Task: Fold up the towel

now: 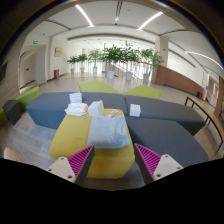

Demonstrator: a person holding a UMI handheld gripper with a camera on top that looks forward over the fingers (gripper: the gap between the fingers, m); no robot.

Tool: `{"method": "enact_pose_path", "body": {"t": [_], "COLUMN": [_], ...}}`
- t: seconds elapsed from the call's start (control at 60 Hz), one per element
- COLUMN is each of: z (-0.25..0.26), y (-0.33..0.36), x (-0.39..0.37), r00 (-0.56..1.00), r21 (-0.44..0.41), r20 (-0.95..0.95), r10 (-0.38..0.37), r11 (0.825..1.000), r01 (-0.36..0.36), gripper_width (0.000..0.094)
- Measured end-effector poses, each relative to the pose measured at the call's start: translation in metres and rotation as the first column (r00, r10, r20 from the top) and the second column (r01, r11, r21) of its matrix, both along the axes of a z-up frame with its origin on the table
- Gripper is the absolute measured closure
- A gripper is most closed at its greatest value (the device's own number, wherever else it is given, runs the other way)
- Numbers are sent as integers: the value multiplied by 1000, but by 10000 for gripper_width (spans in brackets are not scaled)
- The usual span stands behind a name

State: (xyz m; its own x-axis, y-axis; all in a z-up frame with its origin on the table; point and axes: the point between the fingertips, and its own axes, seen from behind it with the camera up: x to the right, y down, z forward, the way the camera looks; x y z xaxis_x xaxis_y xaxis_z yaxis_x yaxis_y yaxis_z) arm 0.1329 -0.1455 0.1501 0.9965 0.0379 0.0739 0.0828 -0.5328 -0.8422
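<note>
Between the gripper's wide-open jaws sits a yellow ottoman. On its top, just ahead, lies a crumpled pale blue towel. Grey seats lie beyond.

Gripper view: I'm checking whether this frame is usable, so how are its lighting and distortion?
In the gripper view, ceiling strip lights give bright, even light with little shadow; the wide lens bends the ceiling and floor lines; the towel, on a yellow seat beyond the open gripper, looks soft, lacking fine detail.
</note>
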Motion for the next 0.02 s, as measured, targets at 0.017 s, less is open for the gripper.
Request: {"method": "enact_pose_path", "body": {"t": [0.017], "z": [-1], "y": [1], "x": [2], "r00": [1000], "r21": [0], "r20": [-7], "r10": [0], "r11": [1000], "r01": [0], "gripper_width": [116]}}
